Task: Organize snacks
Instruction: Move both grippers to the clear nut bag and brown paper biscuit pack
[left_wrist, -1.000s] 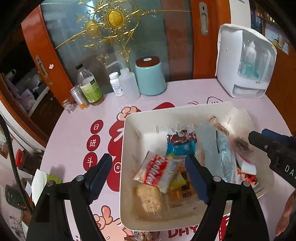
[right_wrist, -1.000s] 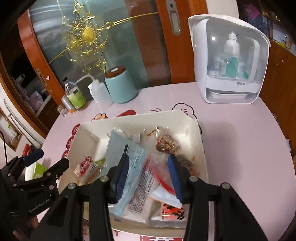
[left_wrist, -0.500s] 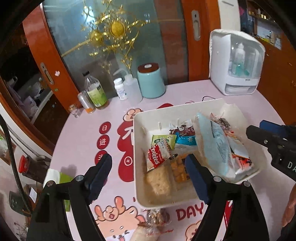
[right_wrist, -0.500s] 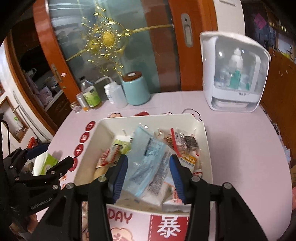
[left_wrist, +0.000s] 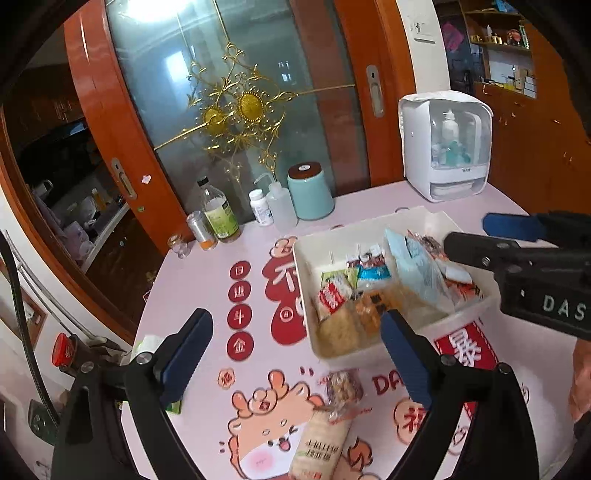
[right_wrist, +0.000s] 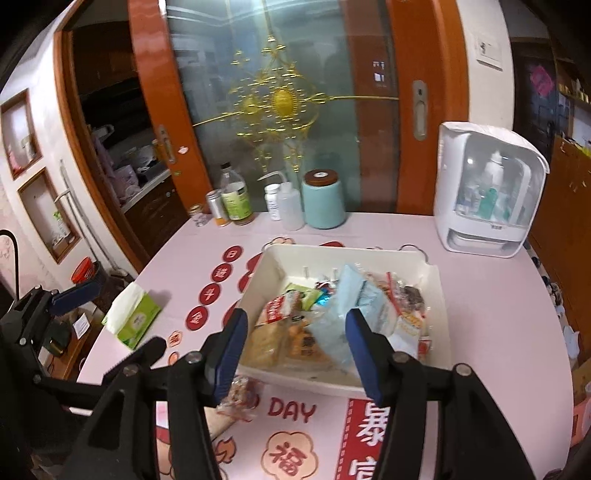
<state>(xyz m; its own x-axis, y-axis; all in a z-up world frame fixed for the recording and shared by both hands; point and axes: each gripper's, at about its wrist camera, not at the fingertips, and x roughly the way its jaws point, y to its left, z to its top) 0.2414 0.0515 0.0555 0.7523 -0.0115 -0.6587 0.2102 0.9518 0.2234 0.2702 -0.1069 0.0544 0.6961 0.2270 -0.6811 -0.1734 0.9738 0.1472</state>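
Note:
A white bin (left_wrist: 306, 295) (right_wrist: 441, 325) sits on the pink table and holds several snack packets, with a pale blue packet (left_wrist: 417, 269) (right_wrist: 351, 295) on top. Two packets lie outside it near the front edge: a small clear one (left_wrist: 341, 384) (right_wrist: 240, 398) and a long pale one (left_wrist: 321, 439). My left gripper (left_wrist: 295, 350) is open and empty, above the table in front of the bin. My right gripper (right_wrist: 295, 354) is open and empty, over the bin's near edge; it also shows in the left wrist view (left_wrist: 480, 240).
A teal canister (left_wrist: 310, 192) (right_wrist: 323, 199), bottles (left_wrist: 219, 214) (right_wrist: 234, 199) and a white dispenser box (left_wrist: 447, 147) (right_wrist: 487, 192) stand at the table's back. A green tissue pack (right_wrist: 135, 317) lies at the left edge. A glass door is behind.
Both grippers have pulled back and up from the bin; it now looks smaller and farther. The loose packets in front of the bin have come into view.

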